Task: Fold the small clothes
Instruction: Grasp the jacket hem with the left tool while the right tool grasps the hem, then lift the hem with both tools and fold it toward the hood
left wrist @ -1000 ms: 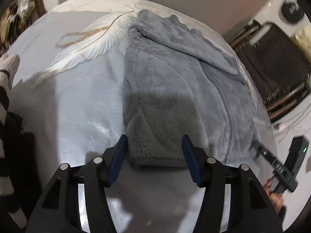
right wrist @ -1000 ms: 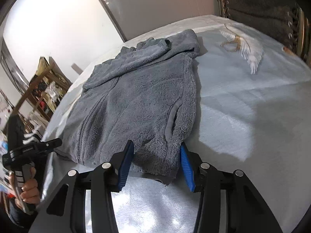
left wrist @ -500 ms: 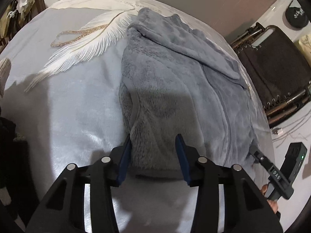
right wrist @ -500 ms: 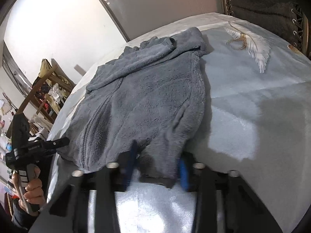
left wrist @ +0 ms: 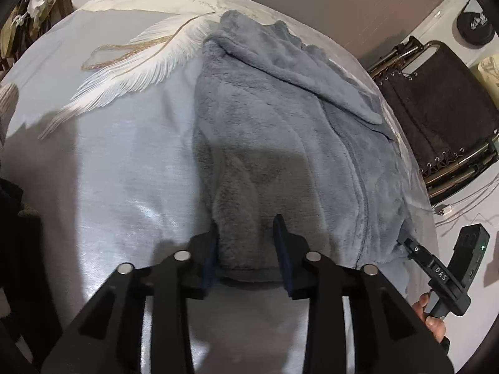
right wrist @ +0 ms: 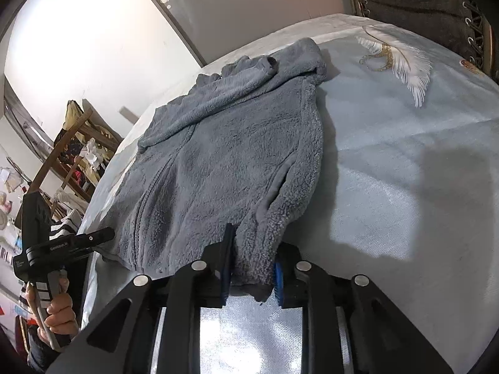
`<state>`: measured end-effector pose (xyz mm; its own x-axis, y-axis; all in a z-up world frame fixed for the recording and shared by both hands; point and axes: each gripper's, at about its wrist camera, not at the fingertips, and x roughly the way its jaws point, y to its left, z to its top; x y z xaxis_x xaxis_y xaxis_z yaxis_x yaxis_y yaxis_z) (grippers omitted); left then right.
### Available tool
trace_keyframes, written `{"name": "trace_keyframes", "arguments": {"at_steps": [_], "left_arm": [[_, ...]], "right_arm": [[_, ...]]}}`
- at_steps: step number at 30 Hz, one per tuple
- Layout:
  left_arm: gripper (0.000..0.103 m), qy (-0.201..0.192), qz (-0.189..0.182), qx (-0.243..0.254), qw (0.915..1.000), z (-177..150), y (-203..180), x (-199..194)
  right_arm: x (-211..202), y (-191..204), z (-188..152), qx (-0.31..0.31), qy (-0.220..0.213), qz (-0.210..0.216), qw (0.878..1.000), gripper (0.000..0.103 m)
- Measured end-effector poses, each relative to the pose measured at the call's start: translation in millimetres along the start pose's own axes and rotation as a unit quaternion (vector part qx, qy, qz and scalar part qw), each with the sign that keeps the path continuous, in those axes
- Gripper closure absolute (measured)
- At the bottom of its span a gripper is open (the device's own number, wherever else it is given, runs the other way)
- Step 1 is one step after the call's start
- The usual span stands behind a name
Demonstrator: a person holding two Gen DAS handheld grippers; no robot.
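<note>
Pale bedspread point(left wrist: 103, 187) with a feather print, fleece point(left wrist: 280, 143) lying flat on it. Both grippers, left point(left wrist: 248, 249) and right point(right wrist: 252, 258), clench its hem. Thick pile could slip out, or I drag the bedspread up too.

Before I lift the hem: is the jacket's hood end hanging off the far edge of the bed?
No, the fleece jacket lies wholly on the bedspread, with pale cover visible beyond its hood end.
</note>
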<state>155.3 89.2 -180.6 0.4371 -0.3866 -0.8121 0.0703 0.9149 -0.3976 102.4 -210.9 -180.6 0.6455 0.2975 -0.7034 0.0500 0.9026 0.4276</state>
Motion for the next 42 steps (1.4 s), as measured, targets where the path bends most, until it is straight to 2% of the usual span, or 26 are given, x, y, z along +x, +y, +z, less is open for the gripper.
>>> {"name": "trace_keyframes", "arguments": {"at_steps": [1, 3, 6, 14, 31, 42], "left_arm": [[0.072, -0.003, 0.009, 0.007, 0.9999, 0.2, -4.2, 1.5], [0.086, -0.002, 0.014, 0.009, 0.9999, -0.1, -4.6, 3.6], [0.088, -0.004, 0.008, -0.006, 0.9999, -0.9, 1.8, -1.2], [0.088, -0.018, -0.002, -0.003, 0.9998, -2.7, 1.6, -20.2], [0.088, -0.018, 0.003, 0.033, 0.9993, -15.5, -1.2, -43.8], [0.088, -0.027, 0.0, 0.053, 0.9982, -17.5, 0.3, -74.6]], "right_arm": [[-0.4, 0.0, -0.4, 0.0, -0.002, -0.003, 1.0, 0.084], [-2.9, -0.8, -0.3, 0.004, -0.008, -0.002, 1.0, 0.087], [-9.7, -1.6, 1.8, 0.007, -0.02, 0.002, 1.0, 0.089], [-31.3, 4.8, 9.0, 0.0, -0.042, 0.016, 0.999, 0.089], [-55.4, -0.4, 0.5, 0.001, -0.024, 0.05, 0.998, 0.089], [-87.5, 6.3, -3.3, -0.001, -0.038, 0.073, 0.997, 0.09]]}}
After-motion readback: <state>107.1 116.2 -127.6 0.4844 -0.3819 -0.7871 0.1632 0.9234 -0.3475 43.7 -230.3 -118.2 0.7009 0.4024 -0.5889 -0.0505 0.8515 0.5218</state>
